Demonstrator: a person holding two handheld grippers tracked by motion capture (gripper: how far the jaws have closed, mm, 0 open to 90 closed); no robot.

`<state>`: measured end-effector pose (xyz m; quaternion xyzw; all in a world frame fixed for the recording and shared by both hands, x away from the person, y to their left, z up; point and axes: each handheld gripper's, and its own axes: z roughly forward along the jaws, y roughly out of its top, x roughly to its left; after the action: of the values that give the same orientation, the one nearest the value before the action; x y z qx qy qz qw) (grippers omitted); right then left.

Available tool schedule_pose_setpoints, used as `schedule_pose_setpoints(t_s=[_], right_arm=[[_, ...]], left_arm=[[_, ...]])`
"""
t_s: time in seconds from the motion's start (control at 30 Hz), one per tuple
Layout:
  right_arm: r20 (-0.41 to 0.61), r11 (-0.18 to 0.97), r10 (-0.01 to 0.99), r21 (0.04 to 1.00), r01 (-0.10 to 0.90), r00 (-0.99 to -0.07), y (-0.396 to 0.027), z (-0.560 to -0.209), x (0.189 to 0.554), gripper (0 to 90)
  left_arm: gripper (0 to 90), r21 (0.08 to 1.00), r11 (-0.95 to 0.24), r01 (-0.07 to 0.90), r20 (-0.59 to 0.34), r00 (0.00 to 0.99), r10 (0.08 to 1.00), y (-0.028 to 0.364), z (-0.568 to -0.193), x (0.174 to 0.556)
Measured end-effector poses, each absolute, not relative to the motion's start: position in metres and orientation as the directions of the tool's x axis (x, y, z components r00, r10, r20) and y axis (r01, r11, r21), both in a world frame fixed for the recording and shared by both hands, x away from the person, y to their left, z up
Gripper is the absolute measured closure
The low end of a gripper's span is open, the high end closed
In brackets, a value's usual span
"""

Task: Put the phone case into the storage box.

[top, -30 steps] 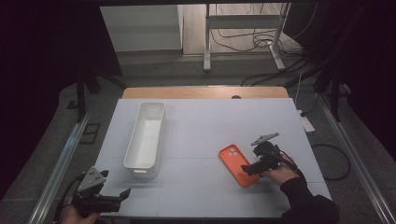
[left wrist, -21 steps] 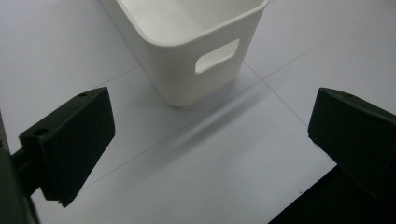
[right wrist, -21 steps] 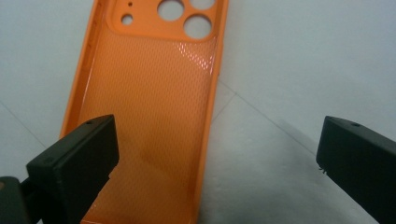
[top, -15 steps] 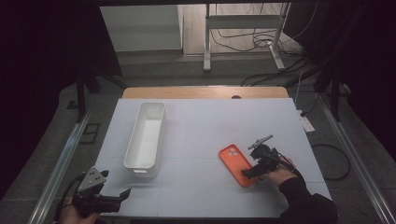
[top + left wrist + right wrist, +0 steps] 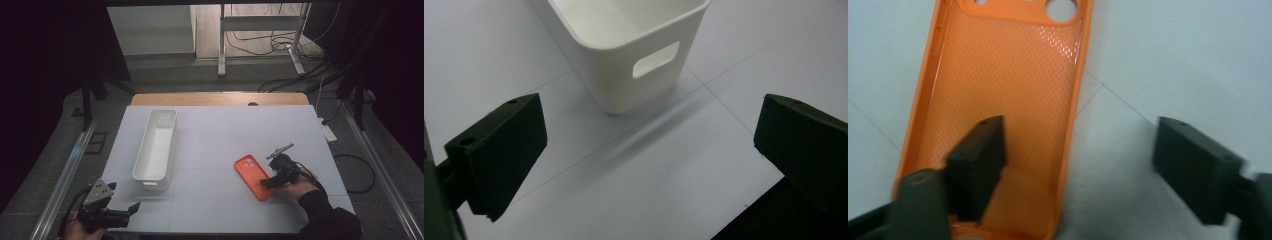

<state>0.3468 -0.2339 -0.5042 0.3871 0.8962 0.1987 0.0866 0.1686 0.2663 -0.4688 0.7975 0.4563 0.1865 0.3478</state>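
An orange phone case (image 5: 252, 176) lies open side up on the white table (image 5: 225, 135), right of centre. My right gripper (image 5: 266, 184) is at its near right edge. In the right gripper view one jaw stands inside the phone case (image 5: 1008, 75) and the other outside on the table, so the right gripper (image 5: 1080, 150) straddles the case's side wall. Its jaws have just been closing, and a gap still shows on both sides of the wall. My left gripper (image 5: 134, 207) rests open at the near left corner with nothing between its jaws.
A long white bin (image 5: 150, 182) stands left of centre, its near end with a handle slot just ahead of the left gripper (image 5: 649, 150). The bin (image 5: 624, 75) looks empty. The table's near edge runs by the left gripper.
The right gripper's jaws have drawn closer together around the case's side wall. Both hands and the case have stayed in place.
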Motion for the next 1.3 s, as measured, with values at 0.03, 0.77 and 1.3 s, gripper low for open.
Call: schedule_pose_setpoints(t_s=[0.03, 0.77, 1.3], right_arm=[[0.0, 0.621, 0.729, 0.423, 0.66, -0.685, -0.234, -0.503, 0.347, 31.3], [0.092, 0.602, 0.731, 0.378, 0.703, -0.676, -0.237, -0.496, 0.352, 88.4], [0.1, 0.563, 0.74, 0.449, 0.694, -0.665, -0.239, -0.484, 0.348, 88.6]], left_arm=[[1.4, 0.725, -0.342, 0.598, -0.02, 0.514, 0.858, 0.266, -0.469, 0.169], [1.8, 0.726, -0.318, 0.61, -0.038, 0.497, 0.867, 0.268, -0.469, 0.17], [0.9, 0.723, -0.295, 0.625, -0.058, 0.481, 0.875, 0.271, -0.469, 0.171]])
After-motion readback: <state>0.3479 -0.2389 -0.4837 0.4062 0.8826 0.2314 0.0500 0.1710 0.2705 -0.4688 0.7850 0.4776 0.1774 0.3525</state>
